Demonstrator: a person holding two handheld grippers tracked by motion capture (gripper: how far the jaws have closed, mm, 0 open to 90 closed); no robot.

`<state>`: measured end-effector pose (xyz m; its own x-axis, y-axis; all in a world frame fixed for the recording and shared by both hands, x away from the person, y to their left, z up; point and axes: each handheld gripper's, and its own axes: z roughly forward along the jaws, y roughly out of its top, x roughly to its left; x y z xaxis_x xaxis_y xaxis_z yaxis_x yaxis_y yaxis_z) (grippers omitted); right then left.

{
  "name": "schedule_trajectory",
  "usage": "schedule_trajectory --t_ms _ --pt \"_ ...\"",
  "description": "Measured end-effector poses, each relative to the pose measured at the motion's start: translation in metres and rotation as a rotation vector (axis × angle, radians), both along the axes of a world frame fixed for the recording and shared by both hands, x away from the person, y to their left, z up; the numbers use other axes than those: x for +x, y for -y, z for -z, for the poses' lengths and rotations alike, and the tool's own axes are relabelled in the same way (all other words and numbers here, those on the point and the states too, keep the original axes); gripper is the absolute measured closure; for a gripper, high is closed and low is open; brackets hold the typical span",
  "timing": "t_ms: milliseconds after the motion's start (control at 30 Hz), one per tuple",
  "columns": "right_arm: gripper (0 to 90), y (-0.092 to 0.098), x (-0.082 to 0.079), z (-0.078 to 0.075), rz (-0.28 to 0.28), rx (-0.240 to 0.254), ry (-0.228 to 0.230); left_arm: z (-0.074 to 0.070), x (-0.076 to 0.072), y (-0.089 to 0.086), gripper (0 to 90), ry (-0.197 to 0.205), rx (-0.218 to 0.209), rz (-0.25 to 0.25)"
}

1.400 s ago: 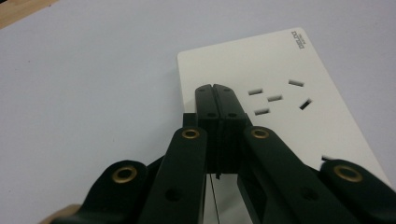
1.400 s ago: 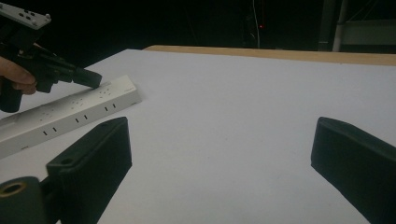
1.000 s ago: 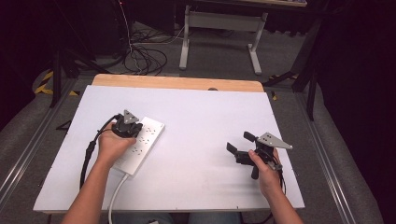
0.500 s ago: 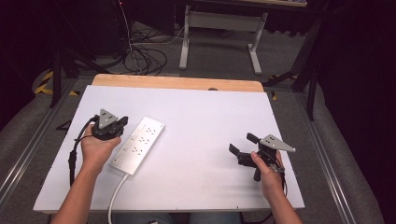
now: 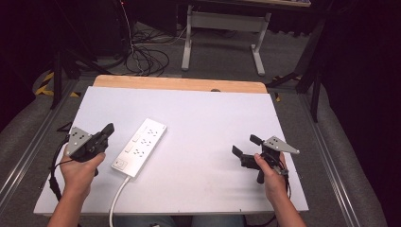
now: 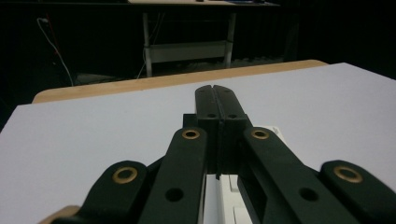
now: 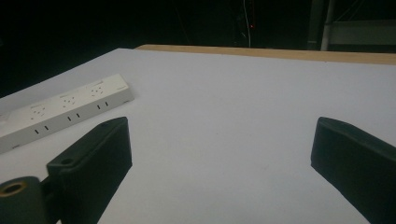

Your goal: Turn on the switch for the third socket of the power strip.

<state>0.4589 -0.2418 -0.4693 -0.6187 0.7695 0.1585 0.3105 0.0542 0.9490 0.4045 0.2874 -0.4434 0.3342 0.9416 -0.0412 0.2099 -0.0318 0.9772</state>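
The white rectangular plastic power strip (image 5: 140,147) lies flat on the white-topped table (image 5: 203,123), left of the table's centre and set at a slant, its far end pointing away and to the right. Its white cable (image 5: 118,198) leaves the near end and runs off the near edge of the table. Several socket groups show on its top face.

The left gripper (image 5: 108,132) is held in the person's left hand (image 5: 78,168), just left of the power strip and apart from it. Its jaws are clenched together with nothing between them; in the left gripper view (image 6: 217,100) the two black jaws meet along a thin seam, and part of the power strip (image 6: 224,198) shows below them. A grey three-cornered plate sits on top of this gripper.

The right gripper (image 5: 246,147) is held in the person's right hand (image 5: 273,176), well to the right of the power strip, near the right edge of the table. Its jaws are released and stand wide apart, empty. In the right gripper view (image 7: 219,154) bare table surface lies between the jaws, and the power strip (image 7: 60,114) lies beyond the left jaw, well apart from it.

A bare wooden strip (image 5: 179,84) runs along the far edge of the table, beyond the power strip.
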Motion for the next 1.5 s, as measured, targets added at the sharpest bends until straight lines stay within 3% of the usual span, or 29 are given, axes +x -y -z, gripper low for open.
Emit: schedule_trajectory --t_ms 167,233,367,467,633,833,1000,1100,1267,1500 --pt "5.8 -0.002 0.001 0.0 -0.003 -0.003 0.001 0.001 -0.023 -0.004 89.9 0.023 -0.002 -0.014" --pt "5.8 -0.003 0.001 0.0 -0.008 0.0 -0.003 0.001 -0.034 -0.004 89.9 0.037 -0.024 -0.023" --pt "5.8 -0.003 0.003 0.001 -0.018 0.0 -0.004 -0.002 -0.047 -0.001 89.9 0.065 -0.01 -0.023" --pt "5.8 -0.004 0.006 0.002 -0.021 -0.004 -0.007 -0.004 -0.046 -0.004 89.9 0.084 -0.008 -0.042" --pt "5.9 -0.008 0.009 0.001 -0.032 -0.012 -0.004 0.003 -0.047 -0.01 89.9 0.059 -0.019 -0.067" --pt "5.9 -0.012 0.012 0.003 -0.043 -0.026 -0.008 0.002 -0.049 -0.011 89.8 0.07 -0.017 -0.091" --pt "5.9 -0.012 0.011 0.002 -0.046 -0.026 -0.005 0.004 -0.049 -0.019 88.9 0.074 -0.06 -0.135" --pt "5.9 -0.011 0.012 0.002 -0.042 -0.025 -0.006 0.005 -0.049 -0.022 83.9 0.073 -0.09 -0.148" --pt "5.9 -0.011 0.012 0.002 -0.041 -0.026 -0.007 0.004 -0.048 -0.02 80.4 0.075 -0.058 -0.154" --pt "5.9 -0.011 0.01 0.001 -0.037 -0.022 -0.003 -0.002 -0.051 -0.017 69.3 0.105 0.022 -0.215"
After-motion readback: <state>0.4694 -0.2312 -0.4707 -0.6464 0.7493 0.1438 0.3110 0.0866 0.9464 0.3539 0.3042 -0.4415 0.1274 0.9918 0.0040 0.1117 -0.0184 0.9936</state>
